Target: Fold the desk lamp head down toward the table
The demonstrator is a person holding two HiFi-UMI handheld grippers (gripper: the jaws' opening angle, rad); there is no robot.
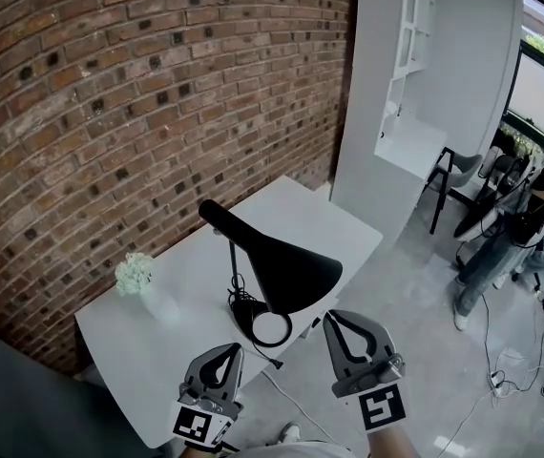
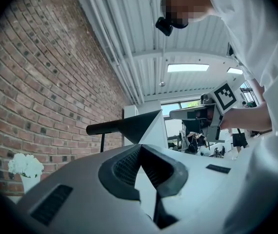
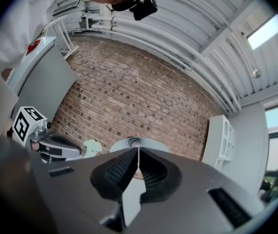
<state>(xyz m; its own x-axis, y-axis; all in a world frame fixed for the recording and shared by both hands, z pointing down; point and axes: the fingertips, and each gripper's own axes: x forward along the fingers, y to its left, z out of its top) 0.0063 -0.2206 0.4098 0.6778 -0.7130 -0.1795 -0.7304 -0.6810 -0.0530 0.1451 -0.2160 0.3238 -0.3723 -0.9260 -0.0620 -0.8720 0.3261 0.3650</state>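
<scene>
Black desk lamp stands on the white table by the brick wall, shade up on its thin post, flower vase to its left. Left gripper and right gripper both hang just short of the table edge, each with jaws pressed together on nothing. Fold looks not yet begun: probably best to steady the ring base with one gripper, open the other onto the shade's narrow neck, and tip it down slowly so the lamp doesn't slide or topple toward the vase.
</scene>
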